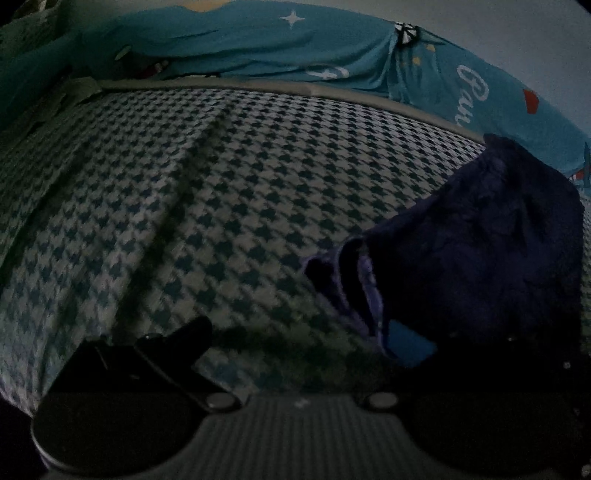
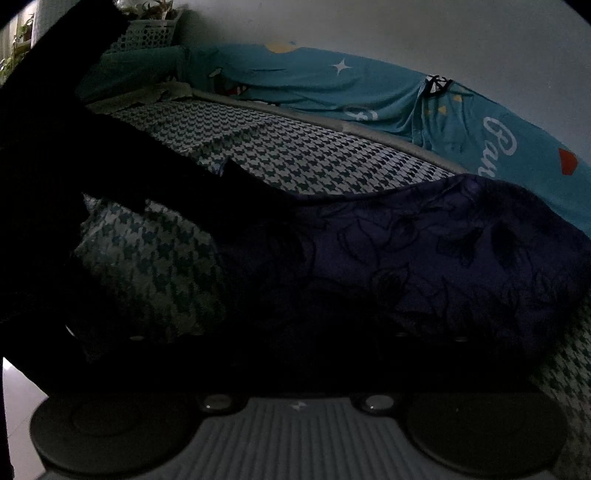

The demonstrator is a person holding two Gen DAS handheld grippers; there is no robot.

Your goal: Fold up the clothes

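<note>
A dark purple garment (image 1: pixel 480 240) with a faint flower print lies crumpled on the houndstooth bed sheet (image 1: pixel 221 184), at the right of the left wrist view. My left gripper (image 1: pixel 295 339) stands open and wide over the sheet. The garment's near edge drapes over the blue pad (image 1: pixel 410 345) of its right finger. In the right wrist view the garment (image 2: pixel 424 251) fills the middle and right. My right gripper (image 2: pixel 295 332) reaches into it, its fingers lost in the dark under the cloth. A dark sleeve (image 2: pixel 74 166) crosses the left side of that view.
A teal printed blanket (image 1: pixel 295 48) is bunched along the wall behind the bed. A pale plastic basket (image 2: pixel 147 31) stands at the far left corner. The bed's front edge and pale floor (image 2: pixel 18 398) show at lower left. The room is very dim.
</note>
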